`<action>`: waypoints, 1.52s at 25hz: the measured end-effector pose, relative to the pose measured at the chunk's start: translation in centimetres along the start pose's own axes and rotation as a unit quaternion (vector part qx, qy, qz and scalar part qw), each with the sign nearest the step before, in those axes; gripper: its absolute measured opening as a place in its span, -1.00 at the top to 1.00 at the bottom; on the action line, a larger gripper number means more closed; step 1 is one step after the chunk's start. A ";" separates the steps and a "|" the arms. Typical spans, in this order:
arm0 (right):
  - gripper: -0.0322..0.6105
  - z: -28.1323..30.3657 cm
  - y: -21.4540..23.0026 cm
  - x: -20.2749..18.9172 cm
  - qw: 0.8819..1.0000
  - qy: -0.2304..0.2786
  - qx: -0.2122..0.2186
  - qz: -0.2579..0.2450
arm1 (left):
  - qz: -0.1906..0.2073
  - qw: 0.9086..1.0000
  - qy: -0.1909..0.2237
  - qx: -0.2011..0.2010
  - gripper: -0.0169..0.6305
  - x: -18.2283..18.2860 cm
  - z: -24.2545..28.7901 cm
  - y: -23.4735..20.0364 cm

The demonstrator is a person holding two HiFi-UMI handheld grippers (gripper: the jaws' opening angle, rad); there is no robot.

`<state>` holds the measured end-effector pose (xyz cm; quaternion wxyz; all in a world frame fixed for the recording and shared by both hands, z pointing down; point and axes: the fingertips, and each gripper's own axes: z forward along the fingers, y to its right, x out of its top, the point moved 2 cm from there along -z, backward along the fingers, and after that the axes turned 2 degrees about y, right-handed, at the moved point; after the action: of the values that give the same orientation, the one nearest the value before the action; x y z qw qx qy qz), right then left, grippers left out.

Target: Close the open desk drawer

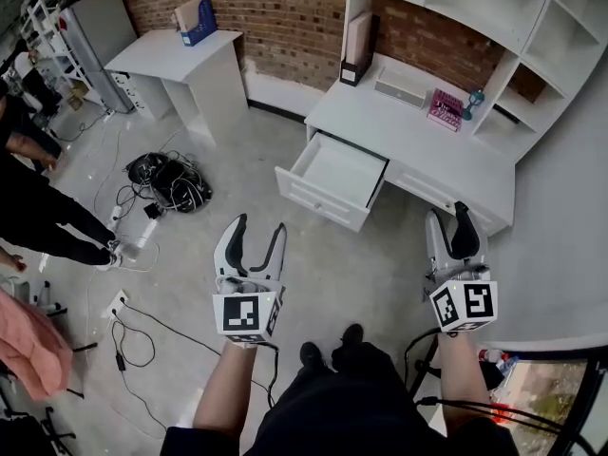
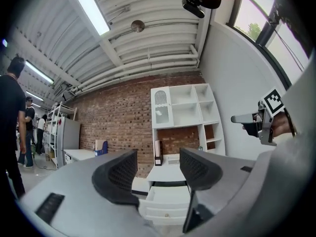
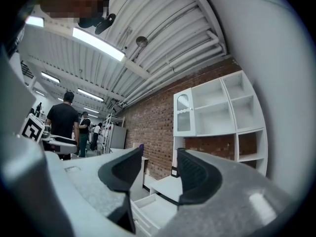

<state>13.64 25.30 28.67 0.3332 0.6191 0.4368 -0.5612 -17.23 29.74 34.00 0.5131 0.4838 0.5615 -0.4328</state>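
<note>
A white desk (image 1: 408, 126) with shelves stands against the brick wall. Its left drawer (image 1: 332, 180) is pulled out and looks empty inside. The drawer front (image 2: 165, 214) with a small knob faces my left gripper in the left gripper view. My left gripper (image 1: 258, 228) hangs open over the floor, short of the drawer front, with nothing between its jaws. My right gripper (image 1: 448, 218) is open too, near the desk's front edge to the right of the drawer. The open drawer (image 3: 150, 209) shows low between the jaws in the right gripper view.
A second white table (image 1: 180, 60) with a blue file box stands at the back left. A tangle of cables (image 1: 171, 180) and a power strip lie on the floor to the left. People (image 1: 38, 207) stand at the left edge. A pink book (image 1: 445, 108) lies on the desk.
</note>
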 end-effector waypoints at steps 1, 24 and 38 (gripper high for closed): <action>0.22 0.3 0.3 -0.5 1.000 -0.005 -0.001 0.002 | -0.002 1.000 -0.008 -0.001 0.13 -0.8 0.4 0.0; 0.22 17.1 10.8 -10.8 0.994 -0.035 0.054 0.083 | 0.056 0.976 -0.211 0.008 0.13 -19.3 14.6 1.8; 0.23 17.9 14.2 -14.6 0.995 -0.073 0.025 0.062 | 0.043 0.948 -0.310 -0.054 0.13 -32.8 20.3 3.2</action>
<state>19.58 1.03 39.33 0.3827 0.6107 0.3575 -0.5940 -10.75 7.06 64.68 0.7056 0.3210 0.3756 -0.5079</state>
